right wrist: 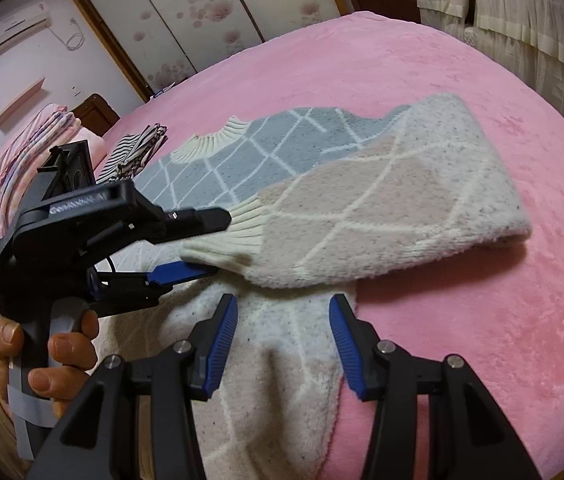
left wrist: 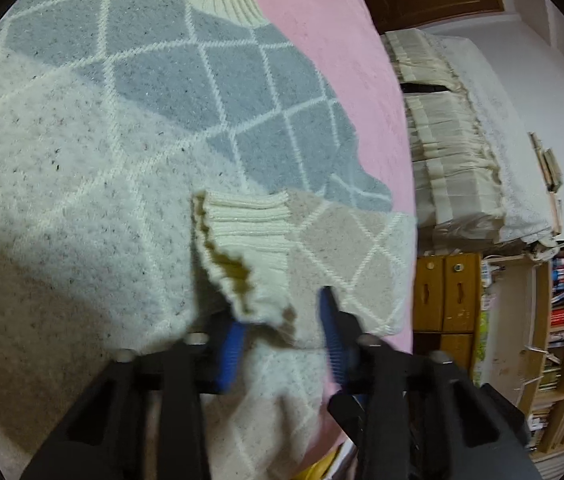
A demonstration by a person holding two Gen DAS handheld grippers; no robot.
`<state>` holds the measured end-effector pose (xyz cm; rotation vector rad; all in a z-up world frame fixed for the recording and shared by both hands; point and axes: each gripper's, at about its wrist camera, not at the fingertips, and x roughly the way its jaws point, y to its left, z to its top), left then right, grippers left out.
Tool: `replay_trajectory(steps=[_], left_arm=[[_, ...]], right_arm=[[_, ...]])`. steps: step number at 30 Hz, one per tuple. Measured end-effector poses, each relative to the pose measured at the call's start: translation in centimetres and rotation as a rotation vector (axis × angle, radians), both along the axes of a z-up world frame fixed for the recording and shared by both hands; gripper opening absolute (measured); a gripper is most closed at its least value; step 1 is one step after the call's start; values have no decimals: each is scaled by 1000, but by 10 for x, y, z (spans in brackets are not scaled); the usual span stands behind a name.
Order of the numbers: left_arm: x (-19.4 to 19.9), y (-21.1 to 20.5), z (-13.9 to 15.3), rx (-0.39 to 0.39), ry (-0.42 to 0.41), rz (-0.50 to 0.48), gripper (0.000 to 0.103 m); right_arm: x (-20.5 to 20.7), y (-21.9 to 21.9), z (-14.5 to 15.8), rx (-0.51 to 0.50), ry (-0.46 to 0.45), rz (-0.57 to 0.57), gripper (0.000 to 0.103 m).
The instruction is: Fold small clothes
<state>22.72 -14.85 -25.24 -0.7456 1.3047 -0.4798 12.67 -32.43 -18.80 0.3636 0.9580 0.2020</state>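
Note:
A knit sweater (right wrist: 282, 152) in grey, cream and beige diamonds lies flat on a pink blanket (right wrist: 461, 92), its ribbed collar (right wrist: 210, 140) at the far side. One sleeve (right wrist: 381, 208) is folded across the body. My left gripper (right wrist: 218, 242), held by a person's hand (right wrist: 58, 352), is shut on that sleeve's ribbed cuff (right wrist: 242, 236). In the left wrist view the cuff (left wrist: 242, 240) bunches up between the blue pads of the left gripper (left wrist: 282, 308). My right gripper (right wrist: 282, 302) hangs open just above the sweater's lower body, with nothing gripped.
A striped folded garment (right wrist: 138, 152) and a stack of pink bedding (right wrist: 30, 140) lie beyond the sweater. The bed's edge (left wrist: 405, 240) is close on the right, with a wooden cabinet (left wrist: 445, 292) and bookshelf (left wrist: 561, 320) past it. Bare pink blanket spreads to the right of the sweater.

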Motion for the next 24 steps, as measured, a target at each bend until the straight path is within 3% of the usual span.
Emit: replay_trajectory(steps=[1, 4, 8, 11, 14, 16, 20, 24], left_arm=[[1, -4, 0, 26, -1, 1, 12], [3, -15, 8, 129, -40, -15, 9], [6, -43, 55, 309, -230, -76, 8], [11, -51, 99, 362, -373, -88, 8], [18, -52, 150, 459, -567, -79, 8], [24, -50, 172, 526, -650, -69, 8], [42, -33, 193, 586, -696, -28, 8], [54, -5, 188, 604, -671, 12, 8]], right_arm=[[0, 0, 0, 1, 1, 0, 48], [0, 0, 0, -1, -5, 1, 48], [-2, 0, 2, -23, -11, 3, 48], [-4, -1, 7, -59, -22, 1, 48], [-6, -8, 13, -94, -39, -19, 48], [-5, -16, 13, -103, -39, -42, 48], [2, -32, 6, -108, -17, -87, 48], [16, -41, -3, -108, 7, -119, 48]])
